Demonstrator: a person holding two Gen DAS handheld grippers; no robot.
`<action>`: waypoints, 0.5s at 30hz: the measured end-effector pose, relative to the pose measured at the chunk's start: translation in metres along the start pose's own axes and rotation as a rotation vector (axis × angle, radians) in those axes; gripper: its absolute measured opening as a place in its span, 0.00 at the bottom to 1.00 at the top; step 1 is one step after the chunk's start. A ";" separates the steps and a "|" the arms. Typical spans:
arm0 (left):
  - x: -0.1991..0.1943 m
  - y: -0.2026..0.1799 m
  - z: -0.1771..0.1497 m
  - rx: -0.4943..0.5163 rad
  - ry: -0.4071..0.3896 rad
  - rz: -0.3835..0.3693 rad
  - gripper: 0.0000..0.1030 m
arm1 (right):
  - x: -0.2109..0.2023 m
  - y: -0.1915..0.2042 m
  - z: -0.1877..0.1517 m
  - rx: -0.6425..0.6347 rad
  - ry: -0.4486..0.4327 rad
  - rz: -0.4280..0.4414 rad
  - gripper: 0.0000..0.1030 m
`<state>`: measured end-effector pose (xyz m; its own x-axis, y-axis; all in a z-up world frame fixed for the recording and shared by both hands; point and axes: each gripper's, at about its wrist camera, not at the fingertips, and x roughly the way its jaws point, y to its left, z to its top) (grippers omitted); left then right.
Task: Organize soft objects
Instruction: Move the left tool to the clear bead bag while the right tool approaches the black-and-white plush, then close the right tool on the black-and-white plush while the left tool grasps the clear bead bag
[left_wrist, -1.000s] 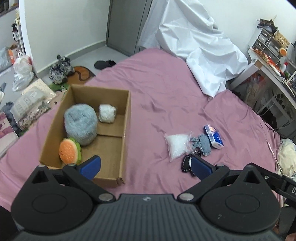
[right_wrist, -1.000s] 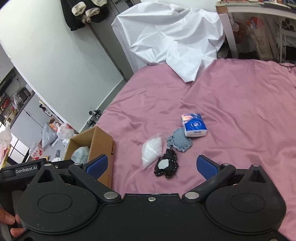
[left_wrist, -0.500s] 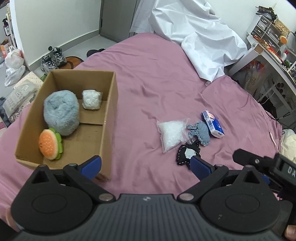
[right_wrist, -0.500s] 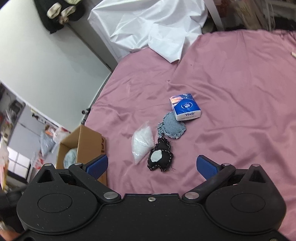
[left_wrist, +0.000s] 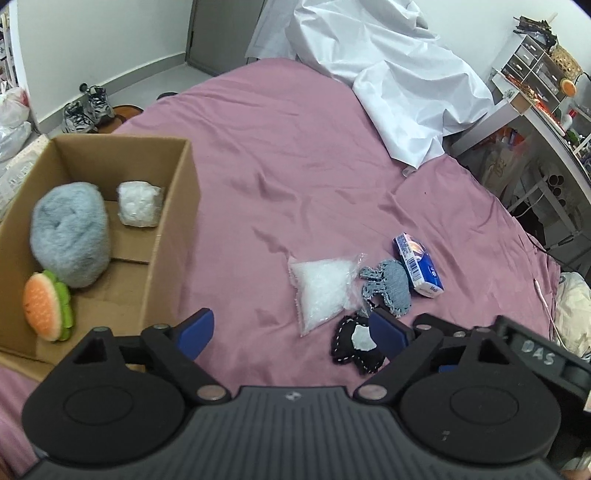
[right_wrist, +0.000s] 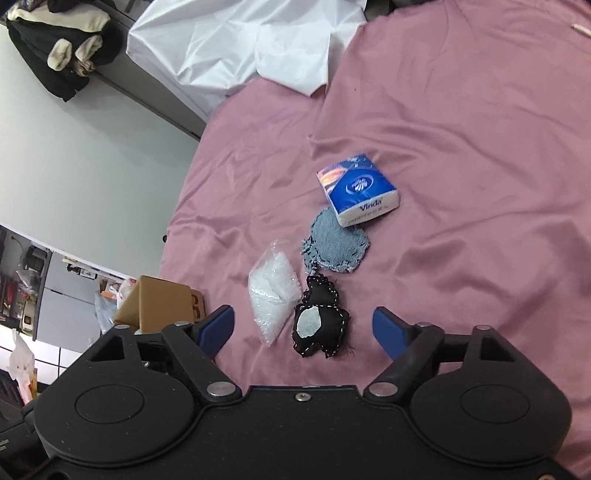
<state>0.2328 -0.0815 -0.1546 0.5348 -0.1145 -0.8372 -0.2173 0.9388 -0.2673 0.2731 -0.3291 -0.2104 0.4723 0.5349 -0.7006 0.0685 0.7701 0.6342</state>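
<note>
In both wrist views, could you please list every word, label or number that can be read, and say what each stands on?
"Vinda": white side of the blue tissue pack on the pink bedsheet.
"DAS": handwritten on the black body of the right gripper, seen in the left wrist view.
Barcode and small print on the tissue pack: too small to read.
Print on the brown cardboard box: cut off, unreadable.

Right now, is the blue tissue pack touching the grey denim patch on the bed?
Touching. The right wrist view shows the tissue pack lying with its near edge over the far edge of the denim patch, no pink sheet between them.
</note>
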 end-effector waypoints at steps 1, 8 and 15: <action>0.003 0.000 0.000 -0.001 0.005 0.000 0.88 | 0.005 0.000 0.000 -0.003 0.011 -0.003 0.71; 0.020 0.006 0.006 -0.040 0.023 0.012 0.86 | 0.028 0.003 0.002 -0.029 0.062 -0.014 0.66; 0.029 0.005 0.014 -0.049 0.011 0.015 0.85 | 0.051 0.004 0.001 -0.051 0.134 -0.021 0.37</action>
<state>0.2584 -0.0754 -0.1733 0.5227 -0.1042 -0.8461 -0.2655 0.9233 -0.2777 0.2986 -0.2992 -0.2429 0.3493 0.5578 -0.7529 0.0311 0.7962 0.6043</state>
